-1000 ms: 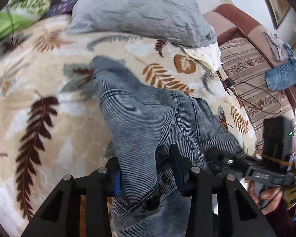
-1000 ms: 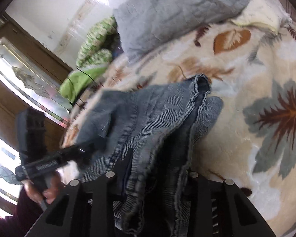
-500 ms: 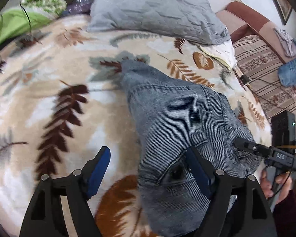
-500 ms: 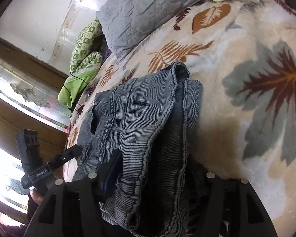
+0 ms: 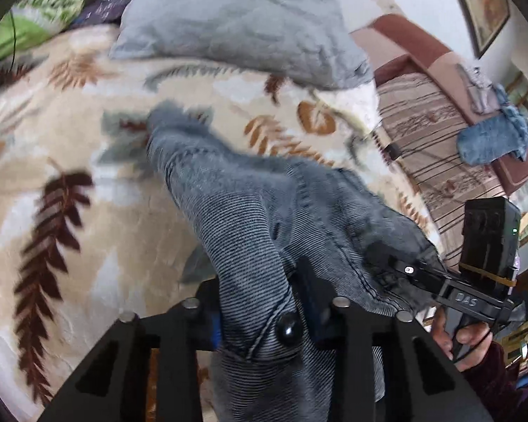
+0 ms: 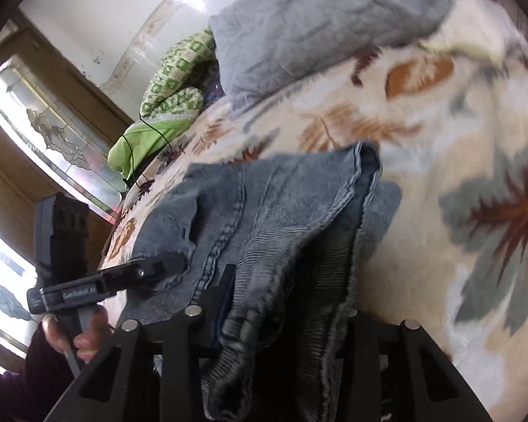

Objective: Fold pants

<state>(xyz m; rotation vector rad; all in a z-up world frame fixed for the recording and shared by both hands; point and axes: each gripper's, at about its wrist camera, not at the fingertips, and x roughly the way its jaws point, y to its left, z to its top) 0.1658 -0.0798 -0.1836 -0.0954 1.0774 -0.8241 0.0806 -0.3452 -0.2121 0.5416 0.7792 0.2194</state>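
Observation:
Grey-blue denim pants (image 5: 250,211) lie folded lengthwise on the leaf-print blanket (image 5: 70,232), their near end lifted. My left gripper (image 5: 262,313) is closing on the waistband by its dark button (image 5: 288,328); the denim is pinched between the blue pads. The right wrist view shows it again, my left gripper (image 6: 165,263) gripping the cloth's left edge. My right gripper (image 6: 285,309) is closing on a bunched fold of the pants (image 6: 281,211), and its right finger is hidden under cloth. In the left wrist view my right gripper (image 5: 404,270) bites the pants' right edge.
A grey pillow (image 5: 236,24) and a green patterned blanket (image 6: 172,81) lie at the head of the bed. A striped sofa (image 5: 436,147) with a blue garment (image 5: 489,140) stands to the right. A glass-panelled cabinet (image 6: 45,133) is on the left. A person's hand (image 5: 464,341) holds each handle.
Half a second ago both grippers stood open with the pants lying flat on the blanket. Now both have closed on the near end and lifted it.

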